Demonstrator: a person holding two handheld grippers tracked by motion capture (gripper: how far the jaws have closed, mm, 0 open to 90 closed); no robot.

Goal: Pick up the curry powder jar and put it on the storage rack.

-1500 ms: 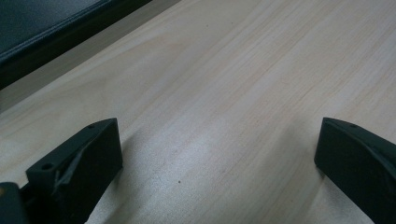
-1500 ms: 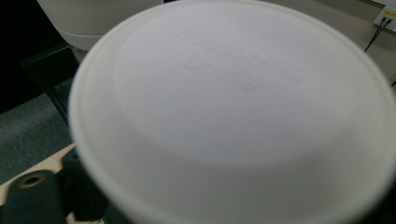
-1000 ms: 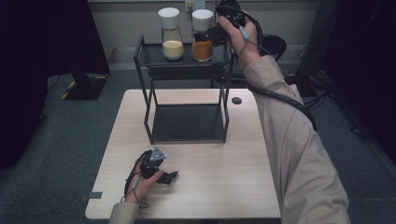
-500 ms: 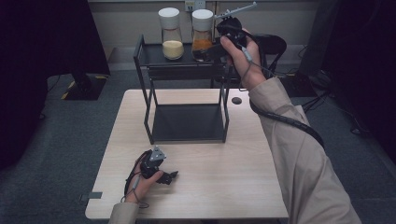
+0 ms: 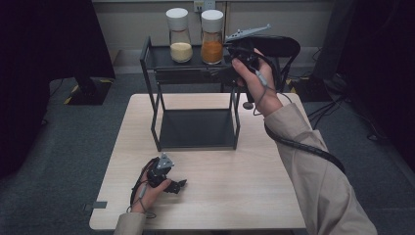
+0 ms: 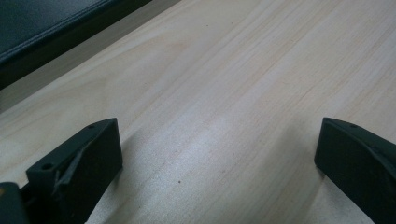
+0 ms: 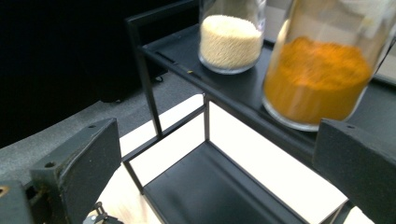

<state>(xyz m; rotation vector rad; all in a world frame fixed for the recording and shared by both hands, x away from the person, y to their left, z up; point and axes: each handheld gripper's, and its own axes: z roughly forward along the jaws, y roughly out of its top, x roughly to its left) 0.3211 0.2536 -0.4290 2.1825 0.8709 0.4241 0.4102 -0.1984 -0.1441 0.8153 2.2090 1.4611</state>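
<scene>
A black two-tier metal rack [image 5: 155,117] stands at the back of the light wooden table [image 5: 254,196]. On its top shelf sit two white-lidded glass jars: one of pale grains [image 5: 180,36], one of orange powder [image 5: 212,39]. My right gripper [image 5: 226,72] is held open at the shelf's right end, just below and beside the orange jar. In the right gripper view the orange jar [image 7: 317,79] is close on the right above the gripper [image 7: 217,163], and the pale jar [image 7: 231,39] is farther back. My left gripper [image 5: 177,186] rests open on the table [image 6: 233,93], empty [image 6: 217,158].
A black chair [image 5: 281,49] stands behind the rack's right side. A small dark round spot [image 5: 248,105] lies on the table by the rack's right leg. The rack's lower shelf [image 7: 210,191] holds nothing. Grey carpet surrounds the table.
My right hand has come down and back from beside the orange jar's lid to the right end of the top shelf. The jars and my left gripper have stayed put.
</scene>
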